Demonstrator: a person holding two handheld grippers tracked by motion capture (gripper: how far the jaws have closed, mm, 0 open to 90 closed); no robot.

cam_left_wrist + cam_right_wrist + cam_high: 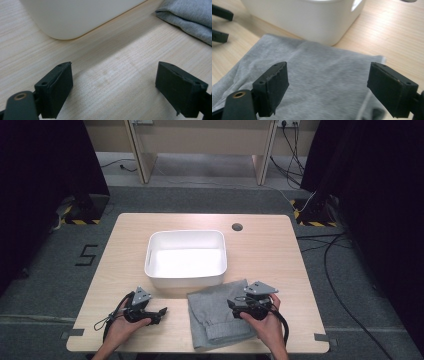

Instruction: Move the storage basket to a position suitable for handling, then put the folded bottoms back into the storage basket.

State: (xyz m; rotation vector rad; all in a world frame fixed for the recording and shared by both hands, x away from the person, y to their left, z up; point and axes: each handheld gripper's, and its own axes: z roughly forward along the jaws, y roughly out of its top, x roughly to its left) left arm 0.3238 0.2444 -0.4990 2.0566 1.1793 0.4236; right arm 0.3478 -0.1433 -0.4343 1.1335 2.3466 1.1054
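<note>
High view shows a light wooden desk [280, 255] with a white tub [185, 279] near its middle. Folded grey cloth [212, 312] lies flat on the desk just in front of the tub, toward the right. One corner of the cloth comes very close to the tub's front wall.

A person's two hands come in from the bottom edge. The left hand-held gripper [159, 312] sits low over bare wood, to the left of the cloth, and points toward it. The right hand-held gripper [234, 306] is over the right part of the cloth.

Left gripper view shows its two black jaws standing wide apart with nothing between them, just bare desk [112, 72] under them. The rounded corner of the tub [75, 17] is at the top, and an edge of the grey cloth [190, 17] is at the top right.

Right gripper view shows its two black jaws also wide apart. They hold nothing. The grey cloth [322, 75] lies smooth below them, and the pads do not touch it. The tub [312, 20] is just behind the cloth. The tips of the left hand-held gripper [220, 25] poke in at the top left, over the wood.
</note>
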